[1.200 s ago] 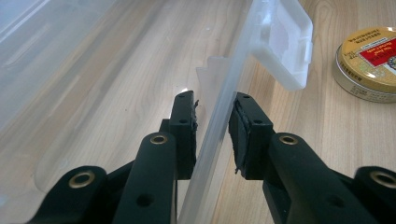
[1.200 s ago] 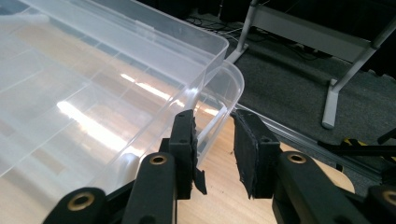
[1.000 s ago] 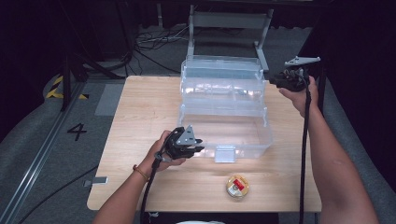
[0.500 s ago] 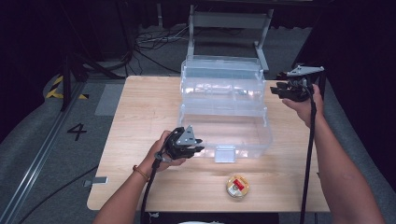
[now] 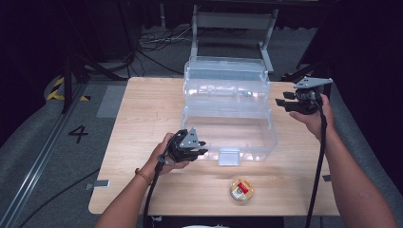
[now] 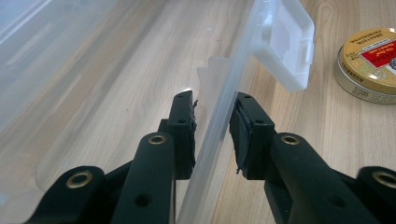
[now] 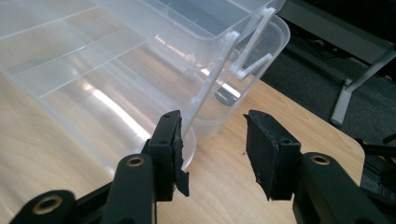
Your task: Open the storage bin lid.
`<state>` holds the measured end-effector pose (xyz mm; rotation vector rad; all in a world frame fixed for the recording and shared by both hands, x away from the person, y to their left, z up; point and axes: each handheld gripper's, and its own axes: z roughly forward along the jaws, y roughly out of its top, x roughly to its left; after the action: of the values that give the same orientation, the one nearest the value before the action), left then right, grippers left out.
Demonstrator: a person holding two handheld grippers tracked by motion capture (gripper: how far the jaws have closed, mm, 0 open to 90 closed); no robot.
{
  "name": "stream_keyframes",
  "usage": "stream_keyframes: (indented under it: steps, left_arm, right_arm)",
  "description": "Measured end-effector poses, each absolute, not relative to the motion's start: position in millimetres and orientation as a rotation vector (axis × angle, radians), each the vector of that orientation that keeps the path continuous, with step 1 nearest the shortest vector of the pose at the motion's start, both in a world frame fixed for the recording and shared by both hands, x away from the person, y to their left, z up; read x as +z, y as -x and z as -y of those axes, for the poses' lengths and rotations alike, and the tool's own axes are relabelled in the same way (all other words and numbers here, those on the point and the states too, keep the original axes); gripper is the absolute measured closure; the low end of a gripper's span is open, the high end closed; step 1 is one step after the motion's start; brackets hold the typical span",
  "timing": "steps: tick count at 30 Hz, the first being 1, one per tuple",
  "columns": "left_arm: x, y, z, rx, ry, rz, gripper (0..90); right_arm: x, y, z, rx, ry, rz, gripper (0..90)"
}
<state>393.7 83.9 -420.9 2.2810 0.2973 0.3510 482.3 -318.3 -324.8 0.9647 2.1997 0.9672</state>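
- The right gripper point(image 5: 289, 102) has drawn away from the right end of the clear plastic box point(image 5: 228, 109): a second ago it sat up against the box's upper tier, and it now hovers off the table's right edge.
- Its jaws have just been opening; in the right gripper view they stand spread with nothing between them, the box's hinge arm point(image 7: 212, 86) just ahead of the left pad.
- I judge that the right hand has let go of the box's raised tiers, so they now stand open unaided.
- The left gripper point(image 5: 202, 153) has kept its place at the box's front wall, near the table's front edge. Its pads point(image 6: 245, 126) straddle the thin front wall point(image 6: 219, 121) closely; whether both press on it I cannot tell.
- The box stands at the table's middle, reaching toward the far edge, its latch point(image 5: 228, 156) hanging at the front.
- A round tin point(image 5: 241, 189) lies near the front edge, right of the left gripper; its gold lid carries a red and white label point(image 6: 380, 49) with small print too fine to read.
- A "4" point(image 5: 78, 134) is marked on the floor left of the table.
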Motion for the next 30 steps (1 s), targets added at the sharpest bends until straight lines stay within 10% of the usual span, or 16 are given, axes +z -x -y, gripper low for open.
stream_keyframes:
  steps: [30]
  left_arm:
    - [-421.3, -394.7, -85.7, 0.361, -2.295, -0.274, 70.9]
  right_arm:
    - [-363.5, -403.7, 338.2, 0.917, -0.890, -2.359, 38.3]
